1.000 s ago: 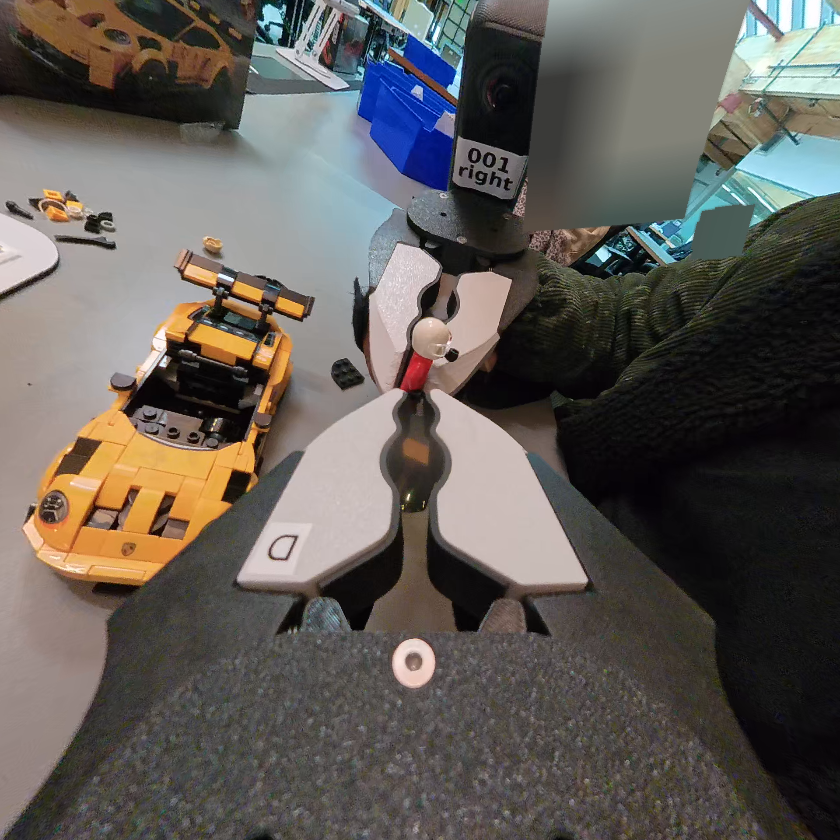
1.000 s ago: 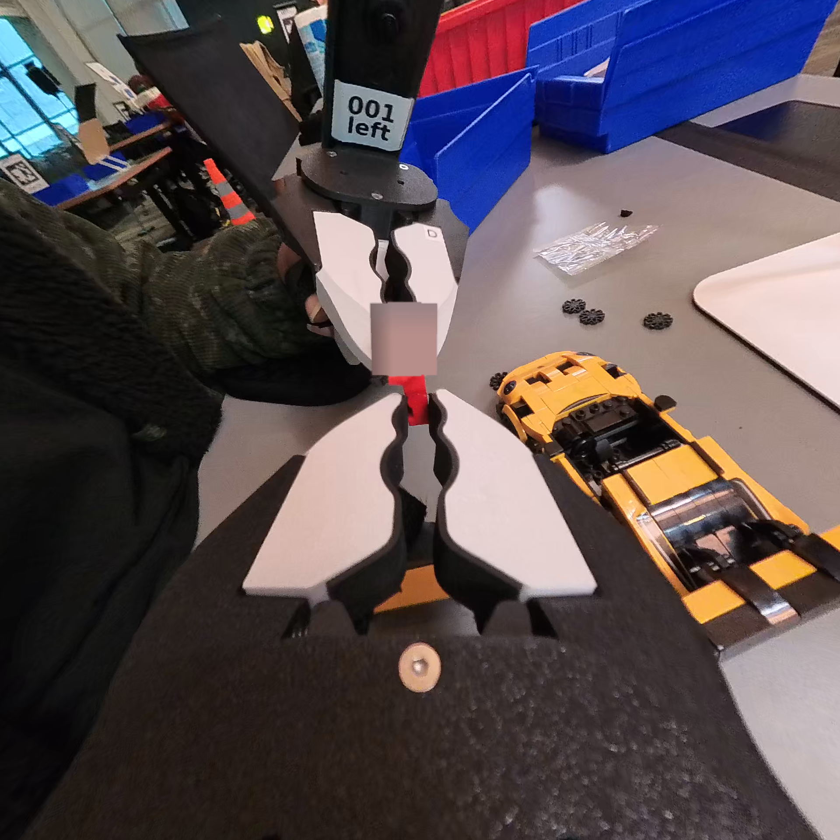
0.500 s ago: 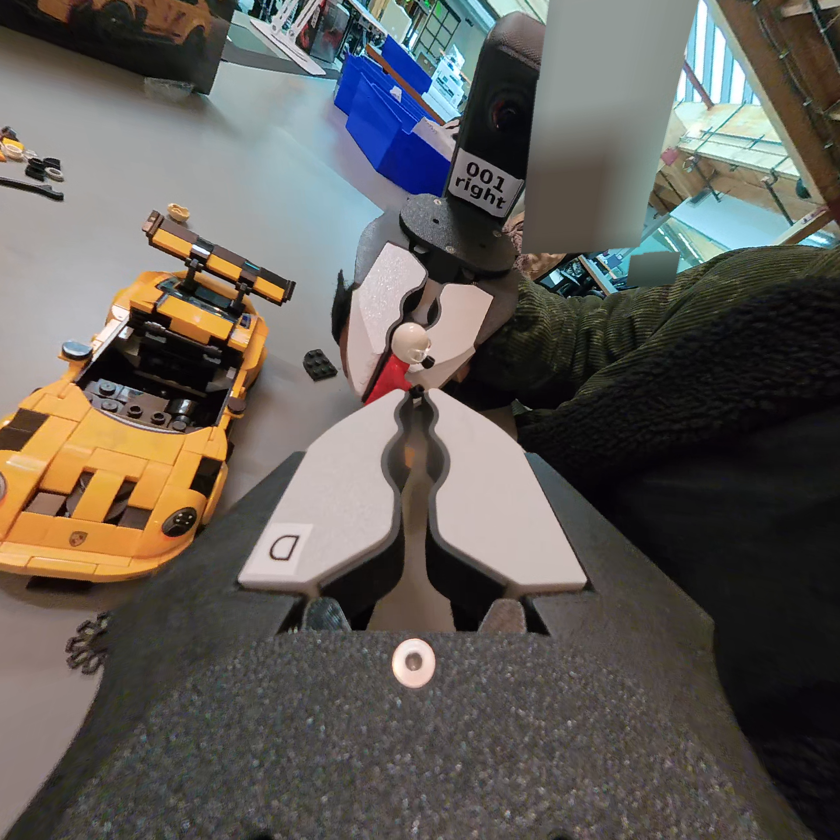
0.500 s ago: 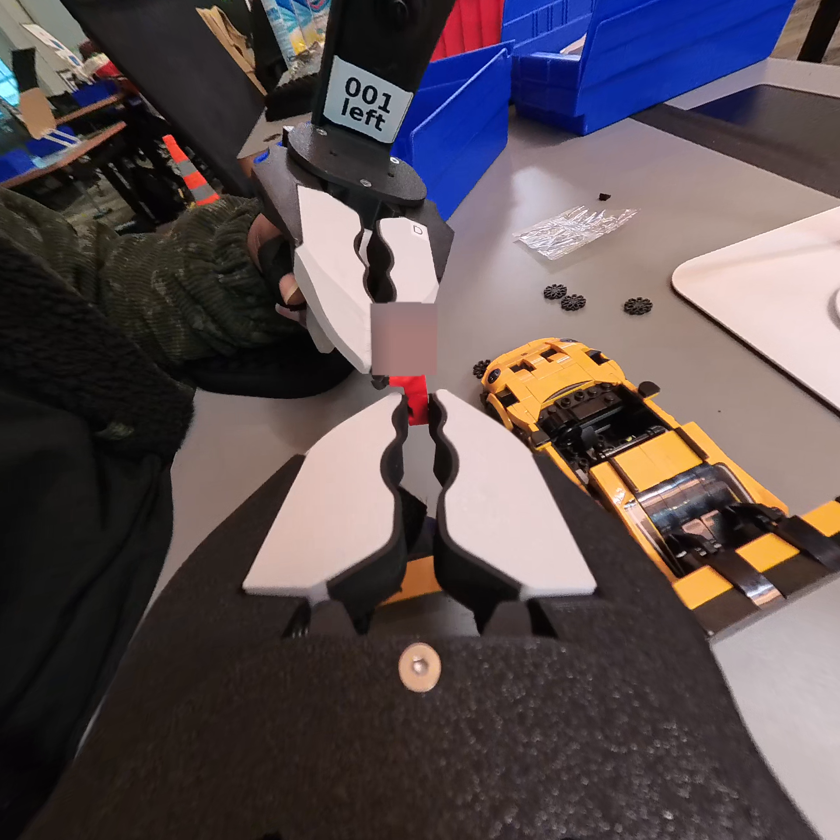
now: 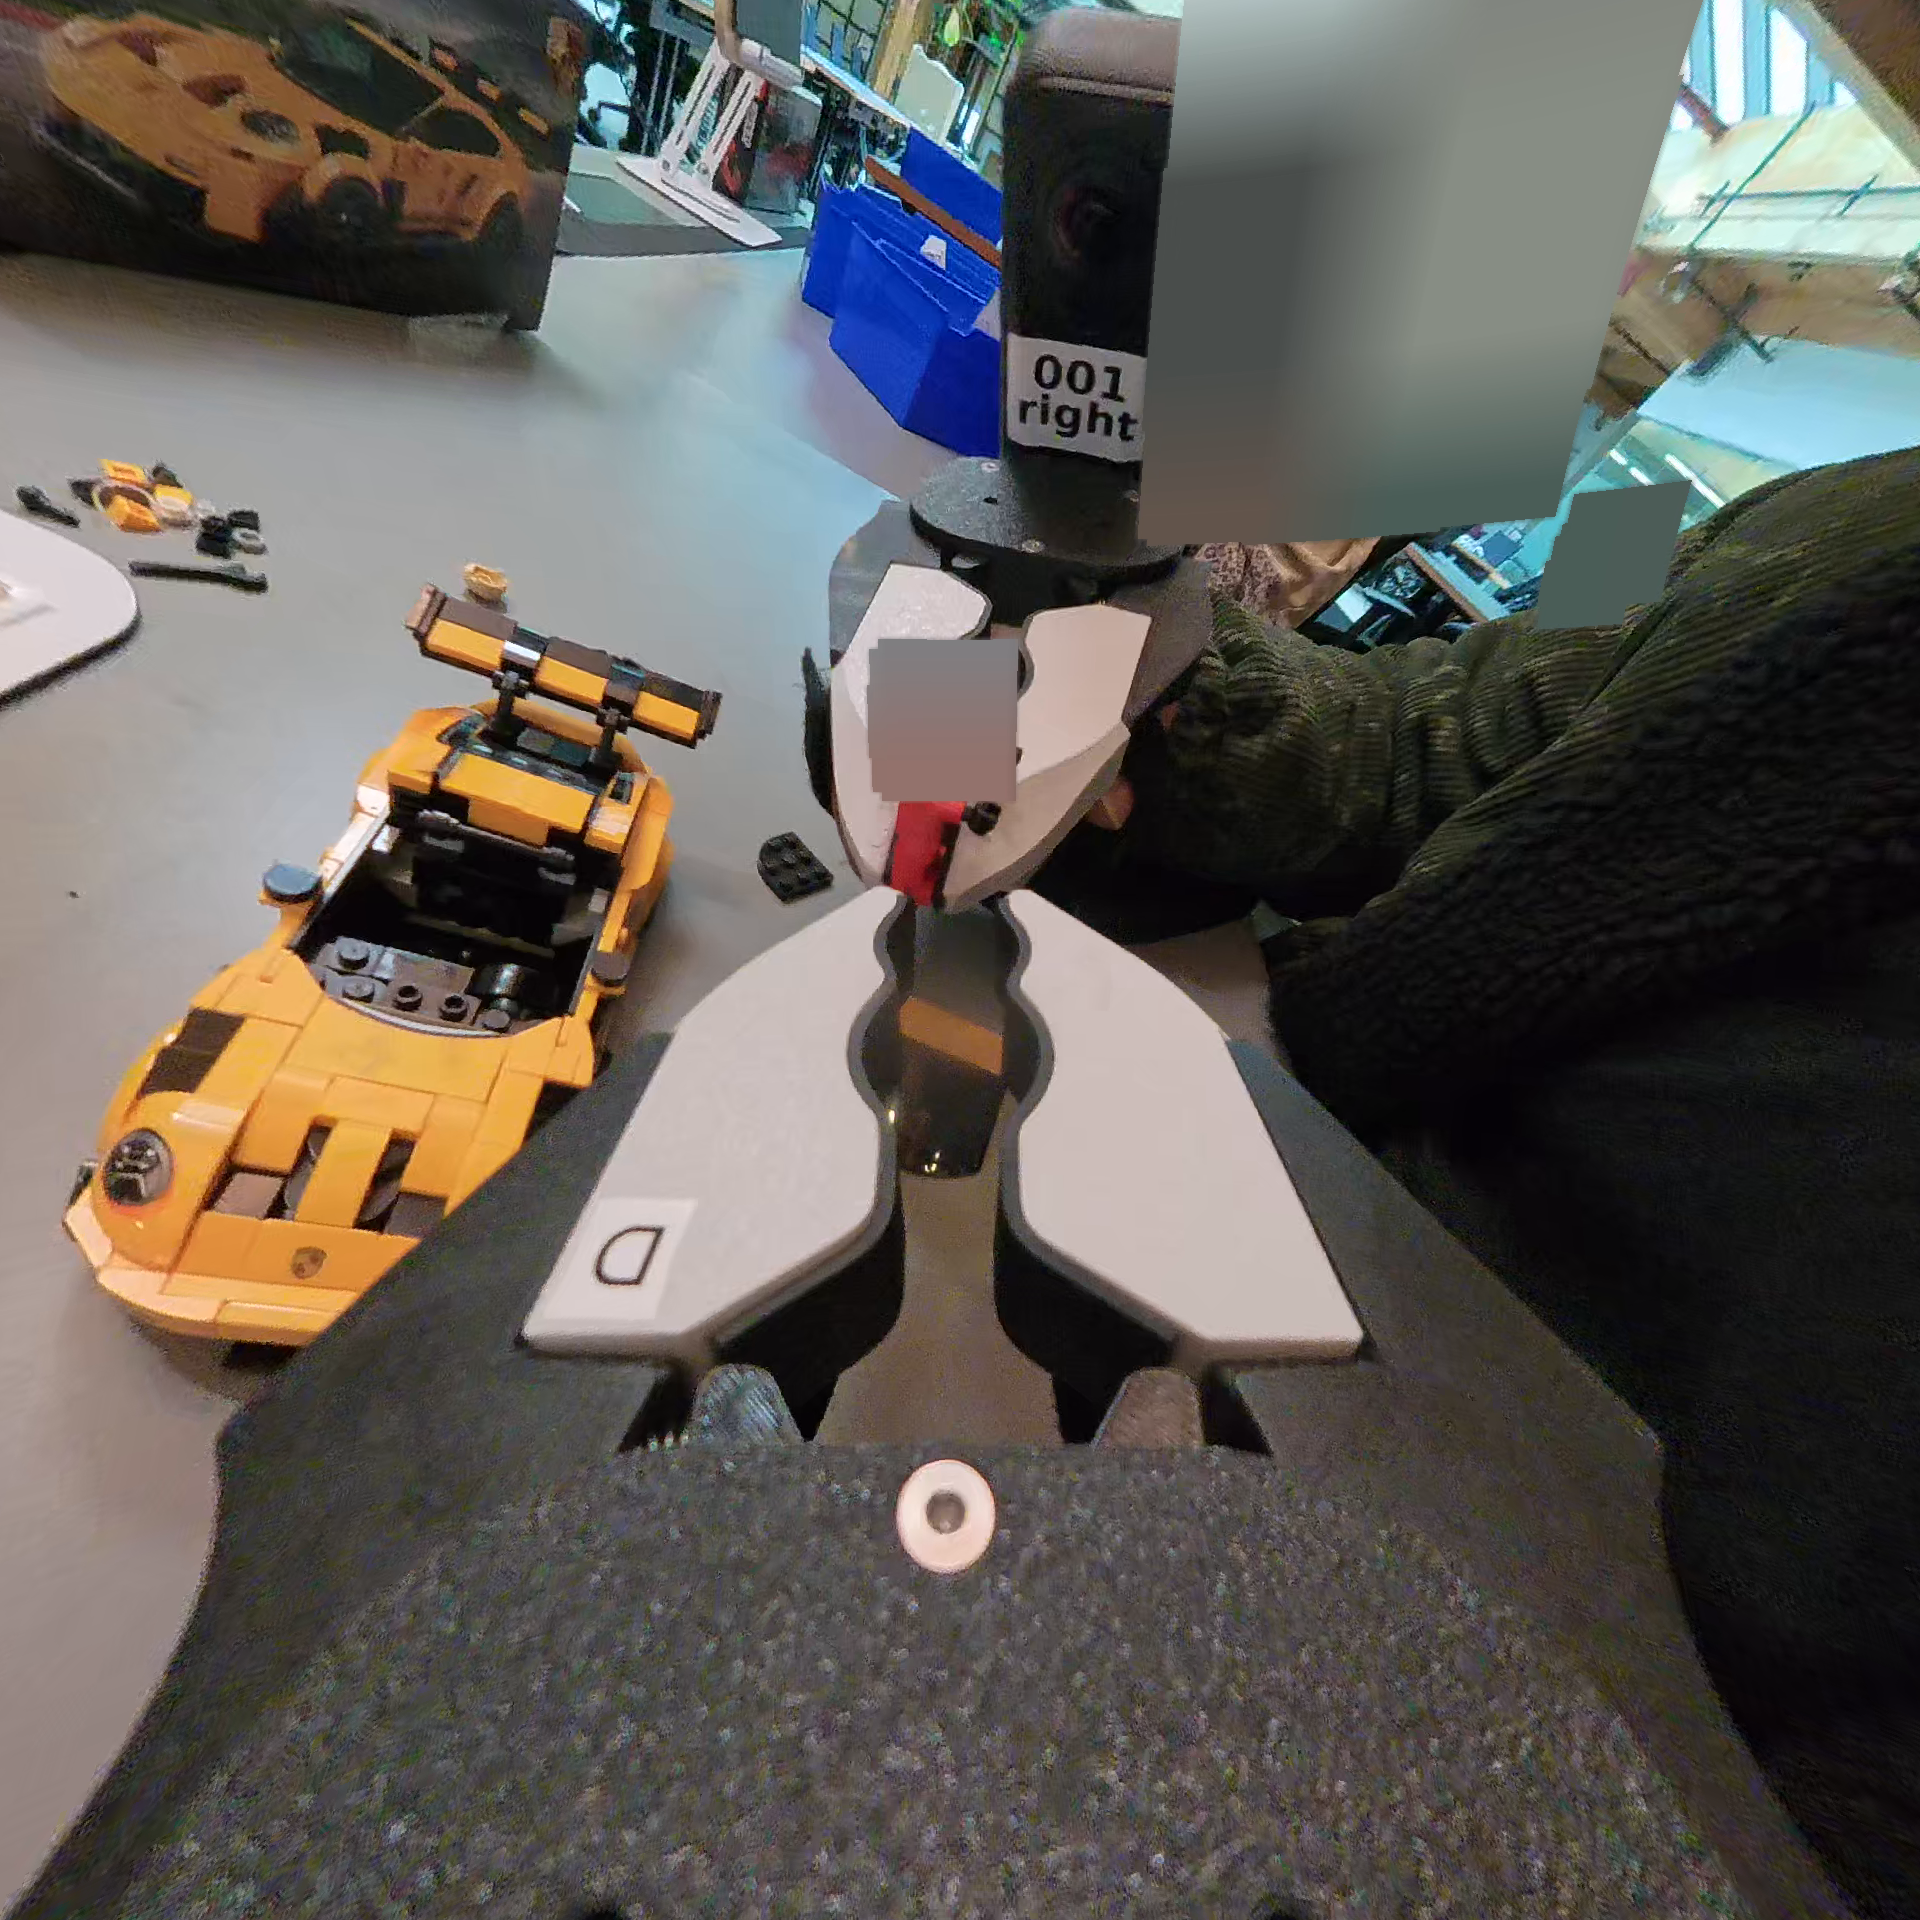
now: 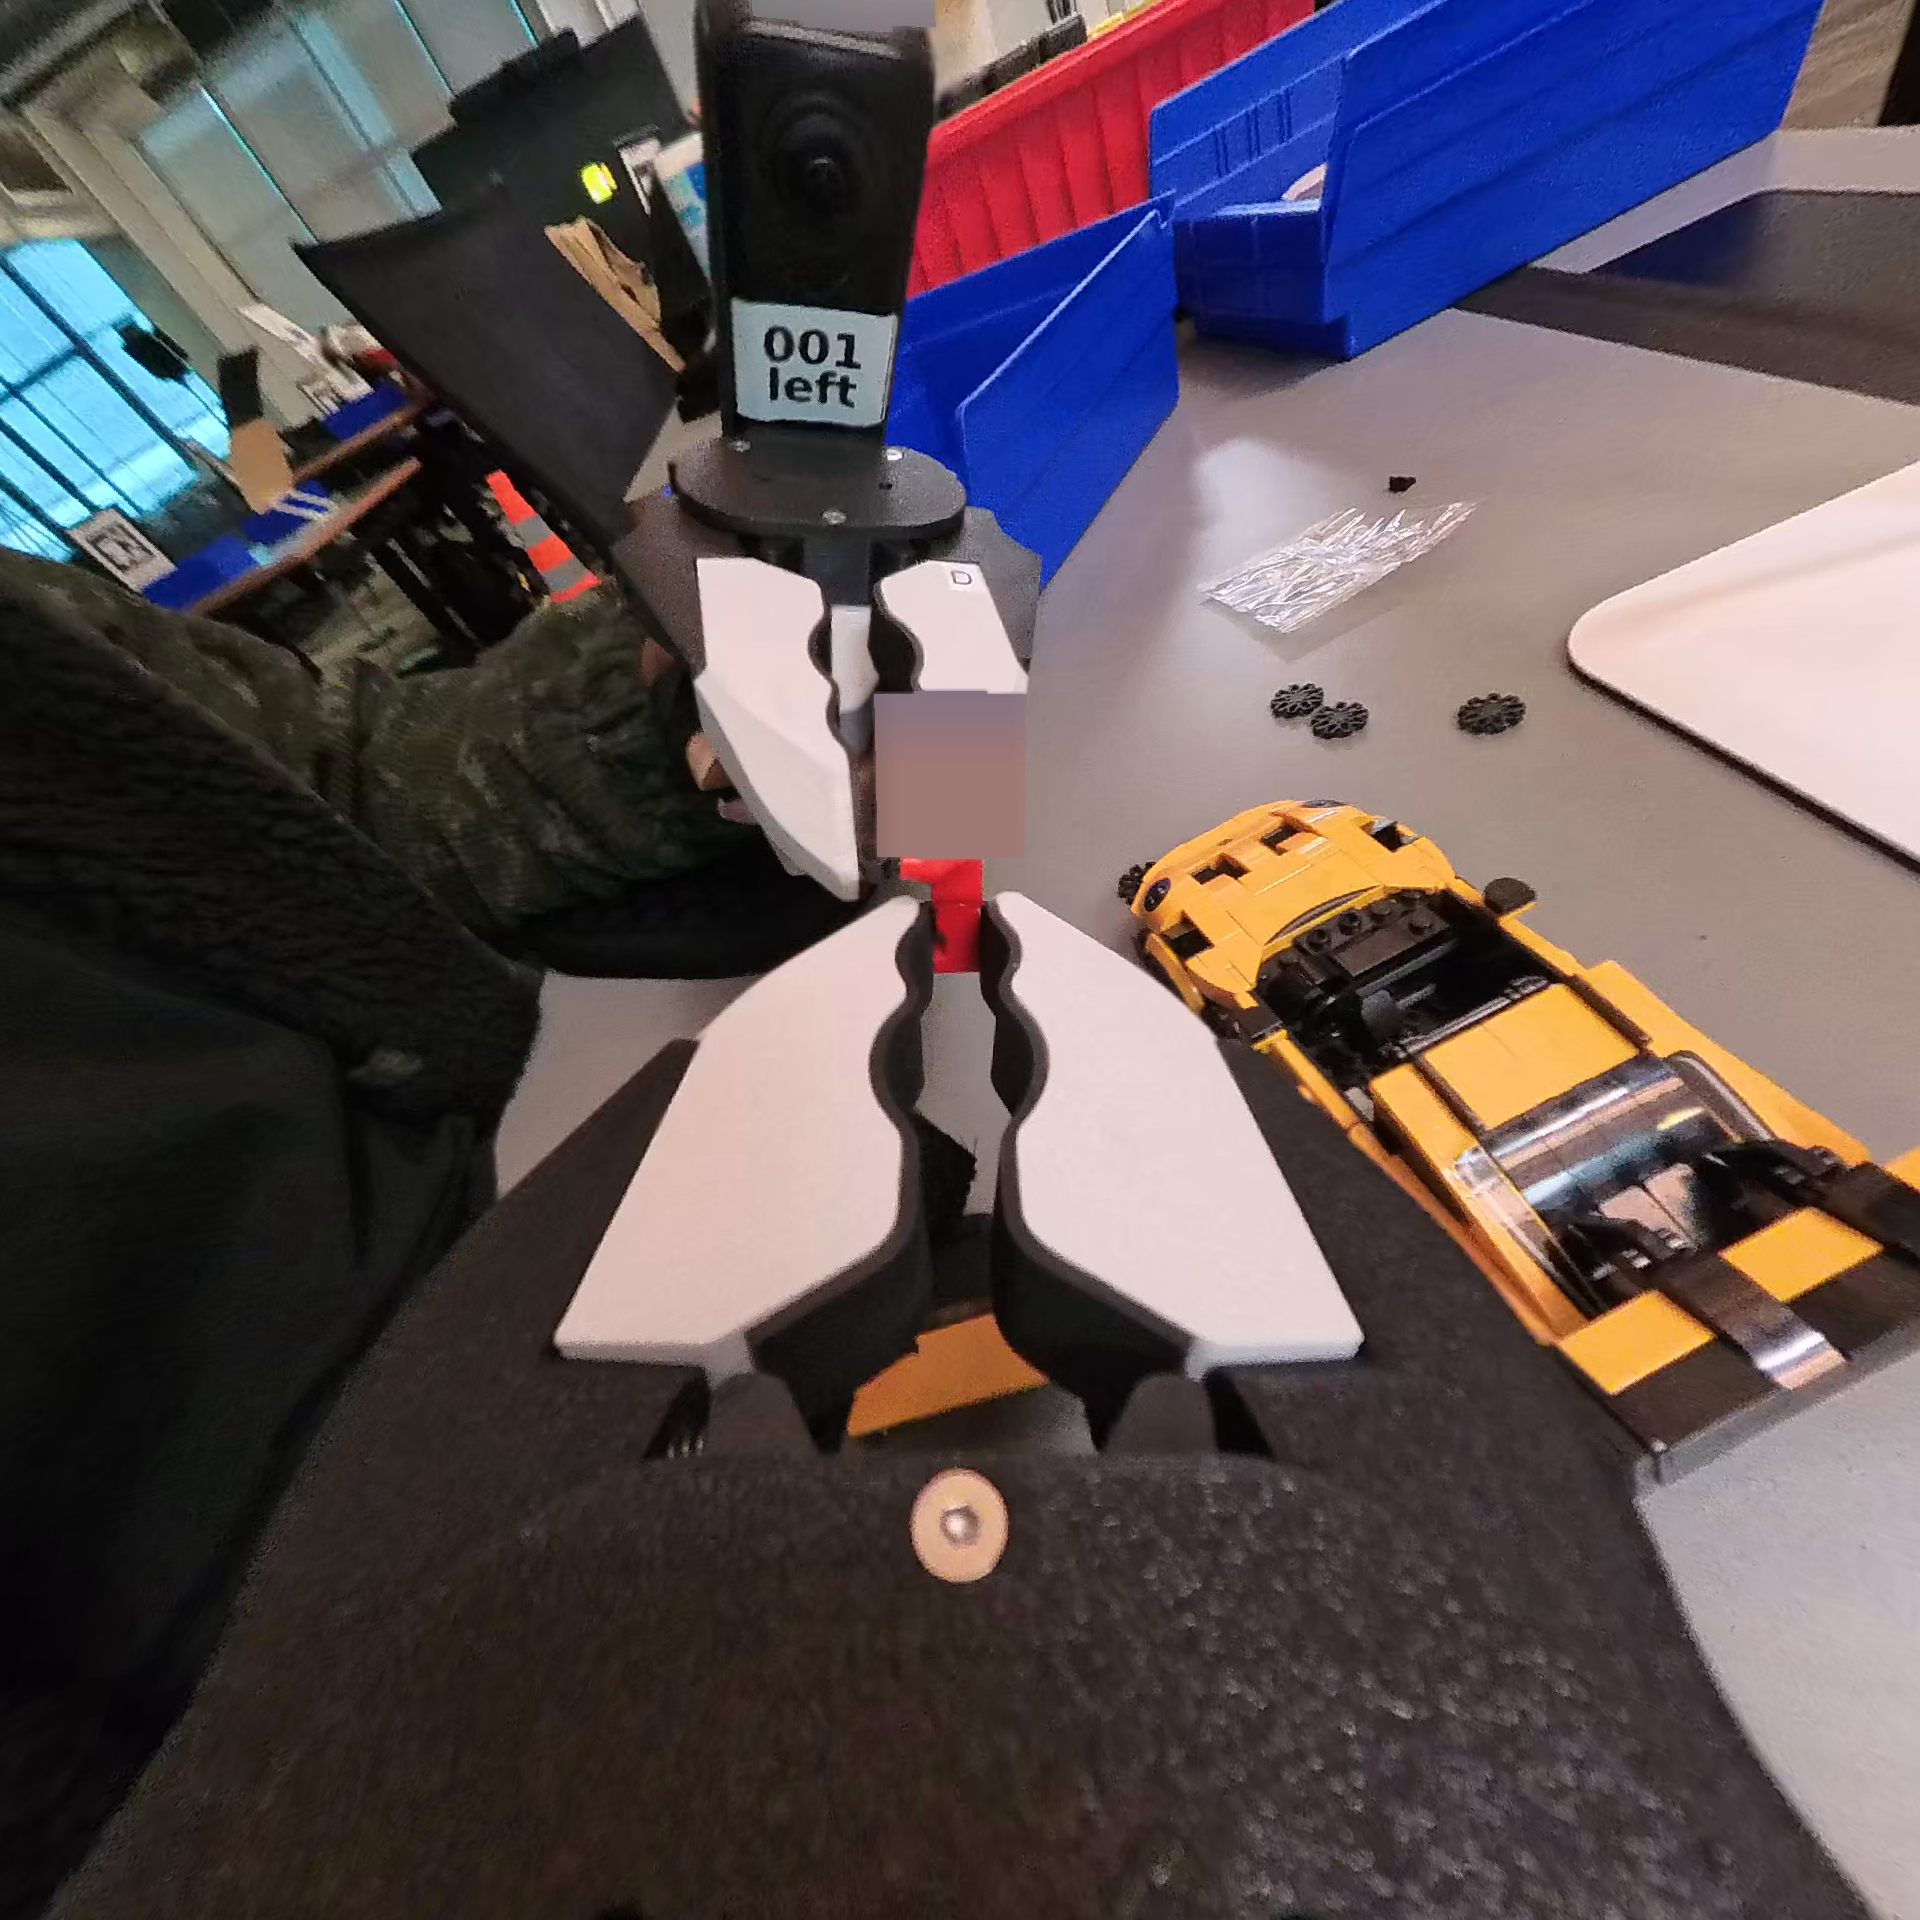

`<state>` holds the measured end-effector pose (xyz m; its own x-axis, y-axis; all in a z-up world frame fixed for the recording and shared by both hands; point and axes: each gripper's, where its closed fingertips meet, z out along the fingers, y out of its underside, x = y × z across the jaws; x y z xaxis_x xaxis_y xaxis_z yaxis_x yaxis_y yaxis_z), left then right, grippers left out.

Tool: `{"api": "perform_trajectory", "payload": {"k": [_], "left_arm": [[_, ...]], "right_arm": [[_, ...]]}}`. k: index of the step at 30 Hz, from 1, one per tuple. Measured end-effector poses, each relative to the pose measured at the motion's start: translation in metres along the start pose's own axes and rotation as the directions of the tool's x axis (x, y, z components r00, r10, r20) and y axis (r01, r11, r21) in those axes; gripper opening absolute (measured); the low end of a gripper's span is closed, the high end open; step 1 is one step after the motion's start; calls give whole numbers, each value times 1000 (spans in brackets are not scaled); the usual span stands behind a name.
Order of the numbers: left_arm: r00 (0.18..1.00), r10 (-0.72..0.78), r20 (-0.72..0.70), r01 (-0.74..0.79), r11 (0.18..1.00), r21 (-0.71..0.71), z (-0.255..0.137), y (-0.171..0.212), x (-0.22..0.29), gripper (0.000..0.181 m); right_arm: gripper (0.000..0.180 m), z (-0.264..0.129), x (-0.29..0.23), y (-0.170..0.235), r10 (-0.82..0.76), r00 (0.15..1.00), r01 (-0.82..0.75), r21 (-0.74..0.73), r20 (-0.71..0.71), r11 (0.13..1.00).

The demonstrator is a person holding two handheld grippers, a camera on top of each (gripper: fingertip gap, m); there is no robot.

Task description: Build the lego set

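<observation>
A minifigure with a red body [image 5: 920, 847] stands between the two gripper tips, its head under a mosaic patch. My right gripper [image 6: 953, 914] is shut on its red lower body [image 6: 951, 883]. My left gripper [image 5: 948, 920] faces it tip to tip, with its jaws a narrow gap apart just below the figure and nothing visibly between them. The right gripper's fingers [image 5: 1070, 707] show behind the figure in the left wrist view. The orange lego car [image 5: 395, 987] sits on the grey table with its cockpit uncovered. It also shows in the right wrist view [image 6: 1455, 1039].
An orange and dark piece [image 5: 951, 1029] lies under the grippers. A small black plate [image 5: 795, 868] lies beside the car. Loose parts [image 5: 166, 509], a white tray [image 6: 1766, 644], black wheel discs [image 6: 1320, 712], a plastic bag [image 6: 1330, 551] and blue bins [image 6: 1455, 177] lie farther off. A person's dark sleeve [image 5: 1558, 831] is close. Less than 4 cm separates the two grippers' tips.
My left gripper's jaws have parted slightly. Both grippers tilted half a second ago and have swung back. The right gripper still holds the minifigure, now more upright.
</observation>
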<state>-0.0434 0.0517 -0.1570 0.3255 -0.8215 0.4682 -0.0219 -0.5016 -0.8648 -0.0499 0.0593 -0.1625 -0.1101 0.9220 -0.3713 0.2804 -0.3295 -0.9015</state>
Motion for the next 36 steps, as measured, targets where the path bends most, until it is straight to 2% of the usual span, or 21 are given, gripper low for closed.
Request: {"api": "perform_trajectory", "payload": {"k": [8, 21, 25, 26, 36], "left_arm": [[988, 128, 87, -129, 992, 10, 3, -3, -5, 10], [995, 89, 34, -90, 996, 15, 6, -1, 0, 14], [997, 79, 8, -79, 997, 13, 5, 0, 1, 13], [997, 75, -1, -75, 997, 14, 5, 0, 2, 8], [996, 87, -34, -85, 995, 55, 6, -3, 7, 8]], "right_arm": [[8, 4, -7, 7, 38, 998, -36, -38, 46, 999], [8, 6, -8, 11, 84, 995, -80, -59, 62, 995], [9, 6, -10, 11, 69, 995, -65, -55, 75, 996], [8, 6, -12, 10, 61, 995, -57, -51, 79, 997], [8, 6, -15, 7, -2, 998, 4, -32, 60, 999]]}}
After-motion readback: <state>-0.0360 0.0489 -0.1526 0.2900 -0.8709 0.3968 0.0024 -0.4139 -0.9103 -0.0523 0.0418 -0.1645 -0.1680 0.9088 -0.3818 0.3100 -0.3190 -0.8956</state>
